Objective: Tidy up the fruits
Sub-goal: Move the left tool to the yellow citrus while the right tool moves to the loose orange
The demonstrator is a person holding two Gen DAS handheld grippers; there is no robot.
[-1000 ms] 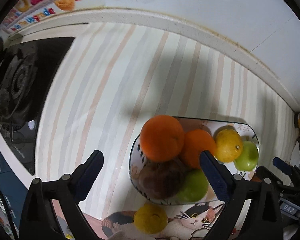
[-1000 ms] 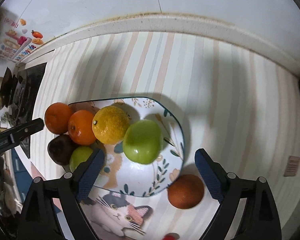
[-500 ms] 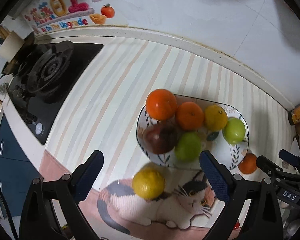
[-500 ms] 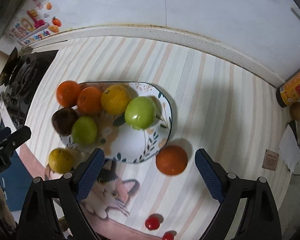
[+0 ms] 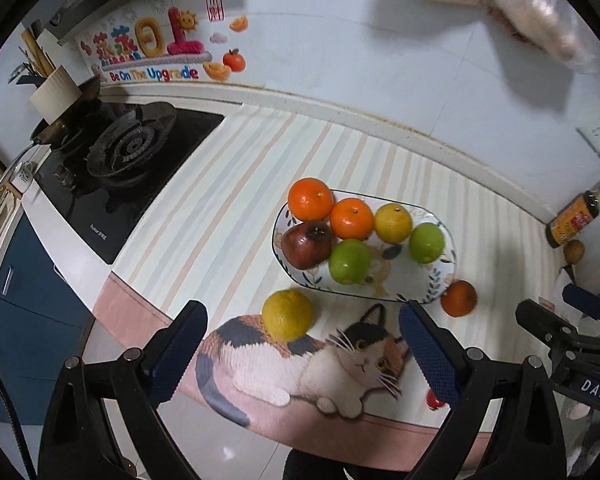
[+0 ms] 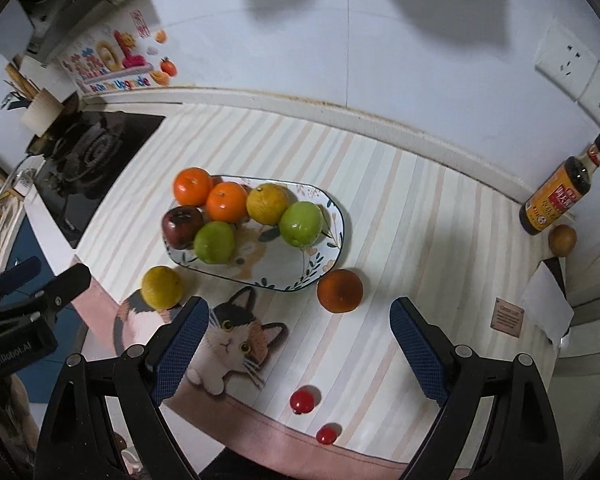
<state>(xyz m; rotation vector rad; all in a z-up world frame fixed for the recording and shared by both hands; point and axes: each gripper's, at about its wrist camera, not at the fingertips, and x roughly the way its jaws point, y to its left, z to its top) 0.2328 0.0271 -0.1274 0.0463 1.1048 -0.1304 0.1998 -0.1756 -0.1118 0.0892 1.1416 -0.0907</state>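
Oval plate (image 6: 337,227) sitting mid-counter on the striped mat (image 6: 412,216), loaded along its left half: two oranges (image 6: 193,186) at the back, a yellow citrus (image 6: 267,203) next to them, a green apple (image 6: 301,223) toward the middle, a dark red fruit (image 6: 182,227) and a second green apple (image 6: 215,242) along the front. Right end of the plate bare, cat pattern showing.

Off the plate: a yellow fruit (image 5: 287,315) just beside the front-left rim, resting on the printed cat; a darker orange (image 6: 339,290) just beside the front-right rim. Two small red tomatoes (image 6: 302,400) near the counter's front edge, well apart from the plate.

Left gripper (image 5: 302,354) up above the counter's near edge, jaws spread wide, nothing between them. Right gripper (image 6: 298,348) likewise up high, jaws spread wide and empty, the darker orange showing between the blue pads (image 6: 418,352).

Further out: gas stove (image 5: 128,152) at the left, sauce bottle (image 6: 558,192) against the wall at the far right, a small brown fruit (image 6: 562,240) just beside it.
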